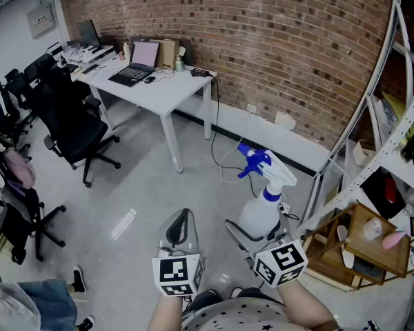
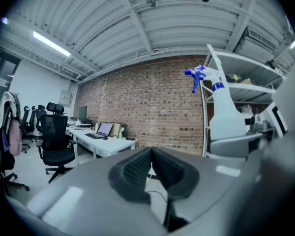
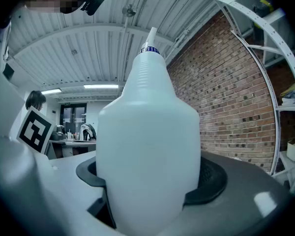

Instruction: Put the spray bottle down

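A white spray bottle with a blue trigger head is held upright in the air above the floor. My right gripper is shut on its body, and both black pads press its sides in the right gripper view, where the bottle fills the middle. Just to its left, my left gripper hangs shut with nothing in it; its pads meet. The bottle shows at the right of the left gripper view. Both grippers point about level.
A white desk with a laptop stands at the back left by the brick wall. Black office chairs are to the left. A white shelf rack and a wooden shelf stand at the right. Cables lie on the grey floor.
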Tool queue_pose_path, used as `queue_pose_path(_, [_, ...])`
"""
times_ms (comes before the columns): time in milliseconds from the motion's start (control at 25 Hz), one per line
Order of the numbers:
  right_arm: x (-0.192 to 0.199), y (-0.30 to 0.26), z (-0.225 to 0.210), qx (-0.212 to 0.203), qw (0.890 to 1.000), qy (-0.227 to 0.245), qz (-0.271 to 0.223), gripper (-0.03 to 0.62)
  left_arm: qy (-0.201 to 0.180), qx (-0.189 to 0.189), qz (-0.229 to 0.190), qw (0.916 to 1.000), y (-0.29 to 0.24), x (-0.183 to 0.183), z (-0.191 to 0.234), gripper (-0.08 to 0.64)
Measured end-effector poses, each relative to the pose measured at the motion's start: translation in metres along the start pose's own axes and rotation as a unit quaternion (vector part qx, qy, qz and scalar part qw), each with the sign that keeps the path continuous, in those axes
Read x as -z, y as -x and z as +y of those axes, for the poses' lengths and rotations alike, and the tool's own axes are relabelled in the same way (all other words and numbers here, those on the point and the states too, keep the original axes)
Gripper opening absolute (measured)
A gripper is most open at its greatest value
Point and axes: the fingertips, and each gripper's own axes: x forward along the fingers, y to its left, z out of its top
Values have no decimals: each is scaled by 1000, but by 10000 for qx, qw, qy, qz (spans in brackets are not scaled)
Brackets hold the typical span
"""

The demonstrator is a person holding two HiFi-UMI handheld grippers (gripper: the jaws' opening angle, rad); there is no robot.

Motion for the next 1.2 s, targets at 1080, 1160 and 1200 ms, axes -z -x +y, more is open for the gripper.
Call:
queue_pose_path(1080, [-6,-270,-115,-244,9995,-29,189,430,346,-408,98,9985,-249,2,138,8])
queue_pose_path(1160, [-14,-305,-137,-313,9993,5,182,430,367,-510,64,9980,-287,-6,150,8])
queue_pose_path(1200, [-18,-323,-147,-352,9992,31,178,430,372,-550,57,9978,-306,-10,156,8])
